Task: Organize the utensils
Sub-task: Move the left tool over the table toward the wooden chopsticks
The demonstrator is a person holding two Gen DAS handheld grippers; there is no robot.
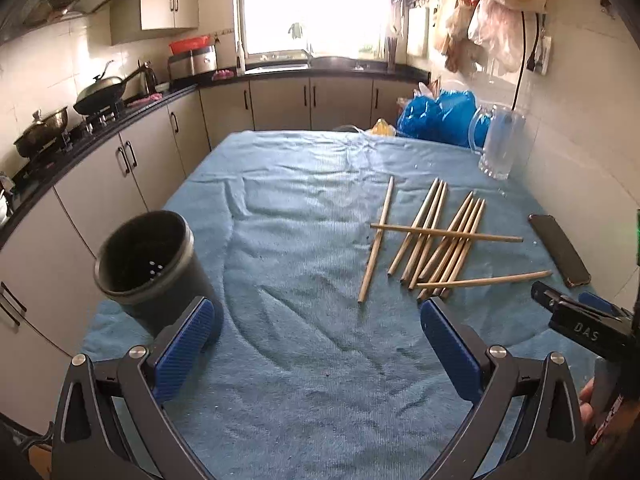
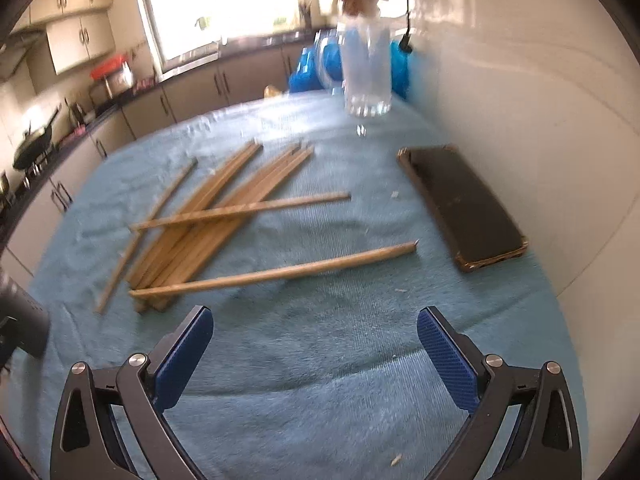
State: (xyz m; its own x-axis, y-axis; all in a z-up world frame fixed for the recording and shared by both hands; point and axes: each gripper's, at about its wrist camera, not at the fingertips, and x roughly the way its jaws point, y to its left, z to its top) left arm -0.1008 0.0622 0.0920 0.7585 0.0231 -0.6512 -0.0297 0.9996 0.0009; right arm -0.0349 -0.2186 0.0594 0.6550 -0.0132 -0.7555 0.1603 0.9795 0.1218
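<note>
Ten or so slim tan wooden chopsticks (image 1: pixel 430 236) loose on blue-towelled desk (image 1: pixel 304 360), right of empty black cylindrical holder (image 1: pixel 150 264). Light, stiff, smooth; likely roll. Best pinched mid-length, nearest stray stick (image 2: pixel 276 272) first. Left tongs (image 1: pixel 318 344), right tongs (image 2: pixel 316 354) spread wide, empty.

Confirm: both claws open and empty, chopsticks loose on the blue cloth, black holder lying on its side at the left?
Not quite. The black holder stands upright, mouth up, as the left wrist view shows. Otherwise right: left claw and right claw open and empty, chopsticks loose on the blue cloth.
</note>
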